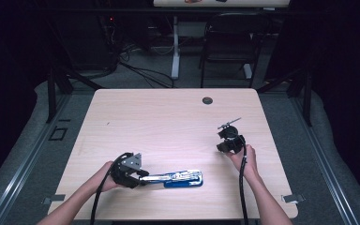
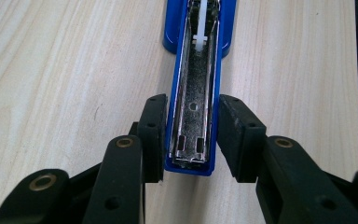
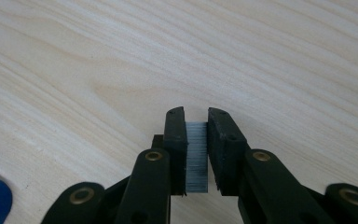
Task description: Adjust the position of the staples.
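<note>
Stapler (image 1: 180, 178) lies on table (image 1: 168, 117) (near edge), staple strip (image 3: 196, 156) right.

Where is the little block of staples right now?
The strip of staples sits pinched between the right gripper's fingers, above the table on its right side, well away from the open blue stapler near the front edge.
</note>
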{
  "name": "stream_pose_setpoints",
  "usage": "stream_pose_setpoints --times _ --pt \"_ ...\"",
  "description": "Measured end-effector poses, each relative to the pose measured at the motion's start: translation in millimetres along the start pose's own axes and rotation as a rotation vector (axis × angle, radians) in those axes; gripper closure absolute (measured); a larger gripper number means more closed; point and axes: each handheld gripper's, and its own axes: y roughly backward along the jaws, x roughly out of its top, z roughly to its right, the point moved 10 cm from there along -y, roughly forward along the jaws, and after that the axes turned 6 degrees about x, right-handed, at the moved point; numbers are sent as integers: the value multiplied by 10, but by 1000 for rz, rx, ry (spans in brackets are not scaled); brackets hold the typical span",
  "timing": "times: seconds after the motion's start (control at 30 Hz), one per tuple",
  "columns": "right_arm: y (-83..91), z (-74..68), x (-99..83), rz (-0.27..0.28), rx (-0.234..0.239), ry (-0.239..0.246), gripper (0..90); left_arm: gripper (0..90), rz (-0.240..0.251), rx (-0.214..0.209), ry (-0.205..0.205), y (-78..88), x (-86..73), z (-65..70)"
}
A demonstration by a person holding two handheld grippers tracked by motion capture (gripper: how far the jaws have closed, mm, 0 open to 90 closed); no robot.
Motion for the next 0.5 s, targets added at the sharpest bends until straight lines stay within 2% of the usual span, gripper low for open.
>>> stream_pose_setpoints --times 0.23,0.5 --pt "50 -30 25 17 17 -4 784 638 0 1 1 -2 1 1" --pt "101 -96 61 28 38 18 784 638 0 2 2 -3 -1 -1"
